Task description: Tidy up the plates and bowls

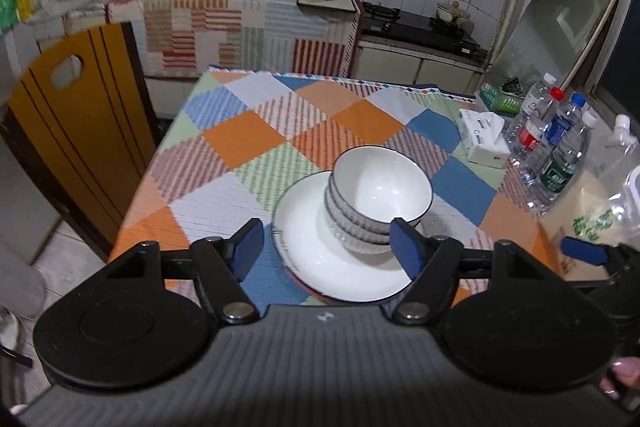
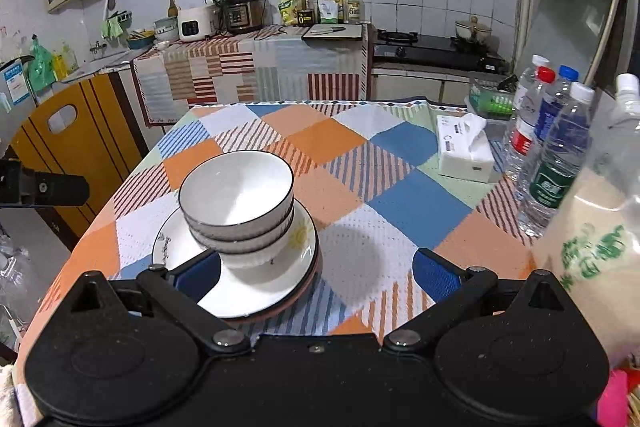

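Three white bowls with dark rims (image 1: 380, 183) (image 2: 236, 183) sit nested on a small stack of plates (image 1: 304, 215) (image 2: 256, 287), white on top, near the front of the chequered tablecloth. My left gripper (image 1: 328, 247) hovers on the near side of the stack, open. Its blue pads stand wide apart and press on nothing, though the right pad overlaps the lowest bowl in the picture. My right gripper (image 2: 318, 275) is open too, with the stack by its left pad and bare cloth between the pads. One of its blue fingers (image 1: 580, 253) shows at the right edge of the left wrist view.
A tissue pack (image 1: 482, 137) (image 2: 464, 147), several water bottles (image 1: 556, 143) (image 2: 556, 147) and a big bag of rice (image 2: 588, 255) crowd the table's right side. An orange wooden panel (image 1: 76, 131) stands left of the table. The kitchen counter and stove lie beyond.
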Demonstrator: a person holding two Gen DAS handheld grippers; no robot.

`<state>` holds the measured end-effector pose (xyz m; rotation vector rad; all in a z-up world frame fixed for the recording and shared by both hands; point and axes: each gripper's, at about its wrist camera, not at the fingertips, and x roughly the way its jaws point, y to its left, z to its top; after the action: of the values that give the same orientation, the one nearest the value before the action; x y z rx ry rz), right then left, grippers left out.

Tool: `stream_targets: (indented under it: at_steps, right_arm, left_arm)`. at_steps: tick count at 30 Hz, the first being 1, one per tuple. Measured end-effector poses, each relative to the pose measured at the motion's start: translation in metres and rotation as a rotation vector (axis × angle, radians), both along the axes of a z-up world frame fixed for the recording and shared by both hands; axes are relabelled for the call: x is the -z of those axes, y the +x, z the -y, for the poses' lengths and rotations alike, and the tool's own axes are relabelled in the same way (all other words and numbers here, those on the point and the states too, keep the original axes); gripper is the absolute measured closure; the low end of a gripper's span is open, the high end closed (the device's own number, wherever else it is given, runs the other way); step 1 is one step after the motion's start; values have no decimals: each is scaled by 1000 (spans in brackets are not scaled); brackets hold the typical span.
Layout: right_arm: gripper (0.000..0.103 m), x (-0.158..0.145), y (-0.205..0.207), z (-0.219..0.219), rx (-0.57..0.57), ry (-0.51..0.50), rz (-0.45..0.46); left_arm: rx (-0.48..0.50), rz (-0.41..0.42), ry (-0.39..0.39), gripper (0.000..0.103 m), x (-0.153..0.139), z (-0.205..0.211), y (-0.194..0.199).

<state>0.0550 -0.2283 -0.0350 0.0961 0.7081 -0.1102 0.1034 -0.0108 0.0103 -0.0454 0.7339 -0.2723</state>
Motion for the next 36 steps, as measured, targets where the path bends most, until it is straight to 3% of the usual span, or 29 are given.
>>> stream_targets:
  at_steps: [3, 11, 22, 36]
  right_arm:
    - [0, -6, -11, -6, 32, -33, -32]
    - [0, -20, -35, -8, 87, -61, -38]
    - [0, -21, -53, -25, 59, -87, -44]
    - [0, -24, -63, -33, 61, -108, -41]
  left_arm:
    - [-24, 52, 27, 33, -3, -4, -17]
    - [-44, 71, 69, 29, -1, -11, -42]
    - [-42, -1, 64, 24, 15, -17, -54]
    - [-42, 0, 71, 3, 16, -10, -65]
